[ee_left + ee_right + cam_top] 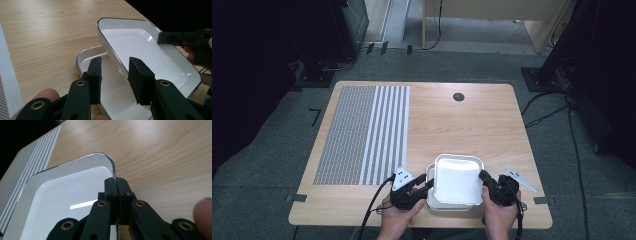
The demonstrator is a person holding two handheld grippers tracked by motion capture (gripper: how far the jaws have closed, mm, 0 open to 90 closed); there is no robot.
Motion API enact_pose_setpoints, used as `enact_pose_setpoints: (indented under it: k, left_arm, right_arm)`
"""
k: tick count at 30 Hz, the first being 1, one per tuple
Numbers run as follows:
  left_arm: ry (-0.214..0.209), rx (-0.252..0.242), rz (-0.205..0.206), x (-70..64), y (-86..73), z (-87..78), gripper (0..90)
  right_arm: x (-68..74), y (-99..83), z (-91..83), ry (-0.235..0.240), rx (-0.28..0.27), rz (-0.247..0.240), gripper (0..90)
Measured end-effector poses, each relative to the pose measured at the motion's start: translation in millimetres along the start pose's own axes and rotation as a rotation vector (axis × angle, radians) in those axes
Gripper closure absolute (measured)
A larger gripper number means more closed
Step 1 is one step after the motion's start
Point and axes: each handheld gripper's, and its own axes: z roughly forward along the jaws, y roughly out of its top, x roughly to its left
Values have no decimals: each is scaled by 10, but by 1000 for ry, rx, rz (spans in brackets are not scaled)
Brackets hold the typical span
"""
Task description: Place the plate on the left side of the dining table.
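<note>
A white upper tray [457, 180] with a dark rim sits tilted over a second white lower tray [430, 201] near the table's front edge. My right gripper [484, 177] is shut on the upper tray's right rim; in the right gripper view its jaws [115, 182] pinch the thin edge of the upper tray [62, 195]. My left gripper [428, 184] is open at the trays' left side. In the left gripper view the gripper [115, 66] straddles the raised wall of the upper tray [140, 47], above the lower tray [83, 60]. The right gripper [162, 38] holds the far rim.
A grey and white striped mat [362, 132] covers the left part of the wooden table [462, 125]. A dark round grommet [458, 96] sits near the far edge. Cables trail on the floor at the right.
</note>
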Motion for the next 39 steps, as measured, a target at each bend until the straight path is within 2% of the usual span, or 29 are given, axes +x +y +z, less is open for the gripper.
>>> enact_pose_setpoints:
  k: [2, 6, 7, 8, 9, 12, 24, 25, 26, 28, 34, 35, 36, 39]
  left_arm:
    - [10, 7, -7, 27, 17, -9, 645]
    - [51, 19, 16, 60, 44, -39, 718]
    - [67, 26, 34, 83, 67, -60, 780]
    - [67, 26, 34, 83, 67, -60, 799]
    - [85, 23, 43, 101, 84, -77, 799]
    - [111, 16, 41, 185, 143, -134, 840]
    - [153, -34, -31, 602, 348, -372, 866]
    - [157, -36, -34, 631, 359, -388, 868]
    - [161, -39, -36, 659, 369, -404, 868]
    - [174, -49, -53, 749, 405, -466, 870]
    - [215, -71, -66, 954, 496, -621, 877]
    - [221, -71, -65, 991, 507, -644, 878]
    - [226, -69, -64, 1020, 514, -660, 878]
    - [236, -70, -69, 1158, 518, -730, 878]
  right_arm:
    - [84, -4, 21, -1, 3, -15, 897]
    - [238, -24, 83, 16, 13, -22, 897]
    - [305, -27, 118, 20, 15, -23, 897]
    - [305, -27, 118, 20, 15, -23, 897]
    - [330, -27, 130, 20, 17, -21, 897]
    - [452, -13, 192, 23, 17, -25, 895]
    - [958, 107, 424, 51, 19, -67, 894]
    - [1046, 124, 476, 58, 23, -69, 894]
    - [1046, 124, 476, 58, 23, -69, 894]
    - [1135, 133, 532, 65, 27, -75, 895]
    - [1396, 136, 709, 94, 50, -77, 897]
    - [1489, 133, 770, 101, 51, -85, 897]
    - [1489, 133, 770, 101, 51, -85, 897]
    - [1606, 120, 859, 111, 57, -89, 897]
